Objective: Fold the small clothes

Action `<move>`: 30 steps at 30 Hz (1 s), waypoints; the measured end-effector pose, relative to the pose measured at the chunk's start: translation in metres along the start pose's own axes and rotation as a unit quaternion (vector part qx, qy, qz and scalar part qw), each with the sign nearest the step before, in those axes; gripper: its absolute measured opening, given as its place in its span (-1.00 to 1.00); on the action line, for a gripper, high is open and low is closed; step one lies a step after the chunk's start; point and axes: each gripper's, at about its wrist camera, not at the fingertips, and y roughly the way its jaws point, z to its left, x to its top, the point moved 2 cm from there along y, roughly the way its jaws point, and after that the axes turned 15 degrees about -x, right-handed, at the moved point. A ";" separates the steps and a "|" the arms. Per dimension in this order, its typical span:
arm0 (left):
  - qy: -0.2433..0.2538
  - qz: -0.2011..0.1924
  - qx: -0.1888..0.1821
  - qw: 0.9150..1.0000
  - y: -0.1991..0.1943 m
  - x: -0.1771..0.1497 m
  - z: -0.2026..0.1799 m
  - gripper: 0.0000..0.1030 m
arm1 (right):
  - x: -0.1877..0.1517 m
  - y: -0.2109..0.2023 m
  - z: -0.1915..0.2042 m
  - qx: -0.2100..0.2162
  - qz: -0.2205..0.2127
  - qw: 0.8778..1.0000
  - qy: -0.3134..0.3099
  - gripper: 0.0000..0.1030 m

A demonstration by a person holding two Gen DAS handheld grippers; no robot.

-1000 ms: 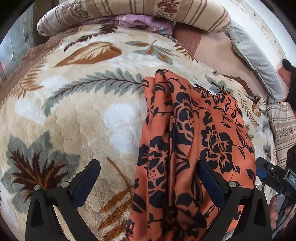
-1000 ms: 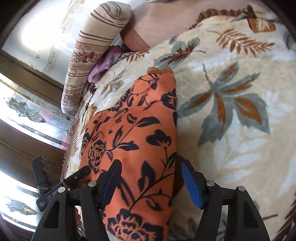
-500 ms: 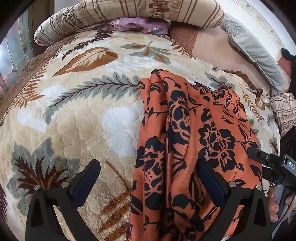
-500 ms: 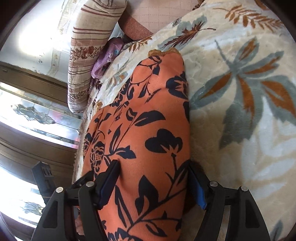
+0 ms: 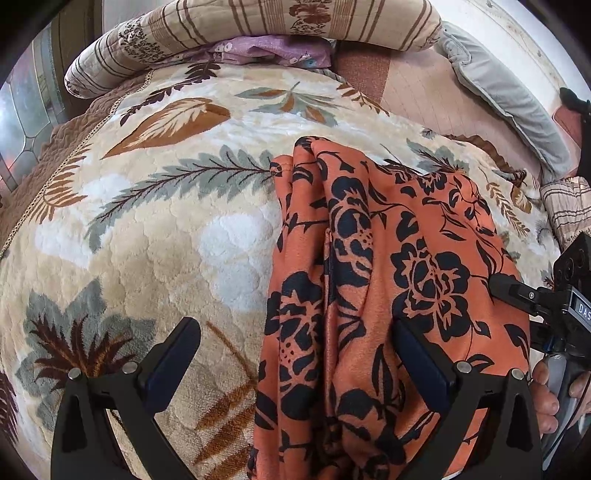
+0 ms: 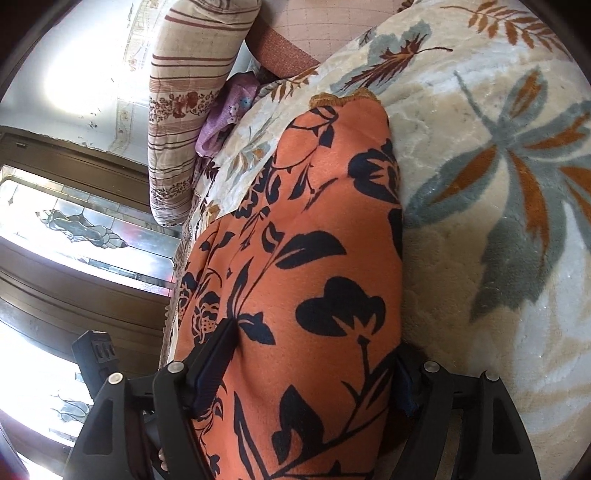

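An orange garment with a black flower print lies rumpled lengthwise on a cream leaf-pattern blanket. My left gripper is open wide; its left finger is over the blanket, its right finger rests on the cloth's near part. In the right wrist view the garment bulges between the fingers of my right gripper, which is open and straddles the cloth's near end. The right gripper also shows at the right edge of the left wrist view, at the garment's right side.
A striped rolled quilt and purple cloth lie at the bed's far end. A grey cushion lies at the far right. A stained-glass window and dark wooden frame are beyond the bed's left edge.
My right gripper has pushed forward along the garment, so the cloth now fills the gap between its fingers. My left gripper has shifted slightly closer; both stay open.
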 end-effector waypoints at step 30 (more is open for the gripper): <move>-0.018 0.016 -0.186 0.982 -0.019 -0.006 -0.032 -0.29 | -0.020 -0.062 0.047 -0.094 -0.116 0.986 -0.081 -0.10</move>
